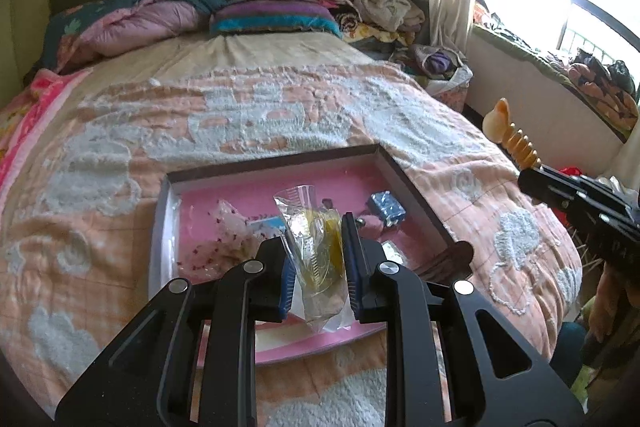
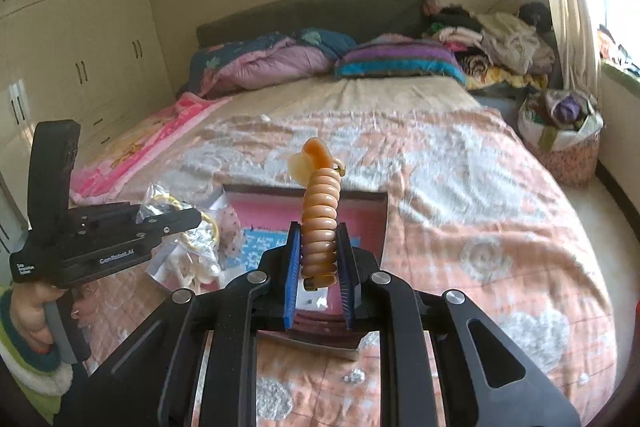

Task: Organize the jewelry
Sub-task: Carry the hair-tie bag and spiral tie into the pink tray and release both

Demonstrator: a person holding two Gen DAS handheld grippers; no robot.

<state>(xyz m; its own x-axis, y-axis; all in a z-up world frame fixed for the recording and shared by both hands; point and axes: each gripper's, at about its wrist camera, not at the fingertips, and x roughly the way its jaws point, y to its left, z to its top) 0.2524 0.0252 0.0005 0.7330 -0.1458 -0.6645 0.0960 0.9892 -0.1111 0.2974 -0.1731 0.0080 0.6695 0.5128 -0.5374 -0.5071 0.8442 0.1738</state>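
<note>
**Ana:** Holding both pieces up off the bed, is that what is happening?

**Ben:** Yes. The left gripper (image 1: 319,259) is clamping its blue pads on a clear plastic bag (image 1: 316,247) with something yellow inside, and it is hanging just above the pink-lined box (image 1: 276,183). The right gripper (image 2: 319,267) is squeezing an amber beaded bracelet (image 2: 320,219), fingers pressed against its sides, so the coil is standing upright with a pale pendant (image 2: 300,165) at the top.

**Ana:** Why is it being kept apart like that?

**Ben:** I am guessing the bracelet is coming out of, or going into, that bag; each hand is taking one piece so neither is dragging on the quilt (image 2: 480,211). The bracelet is hovering over the box's far edge, well clear of the bag on the left.

**Ana:** And what is sitting in the box?

**Ben:** I am counting one speckled pouch (image 1: 236,231), one small blue packet (image 1: 386,209) and a blue card (image 2: 260,247) lying flat. Smaller bits are showing near the packet, but they are too blurred to count.

**Ana:** So two grippers, two items held?

**Ben:** Exactly: one bag, one bracelet, one box.
</note>
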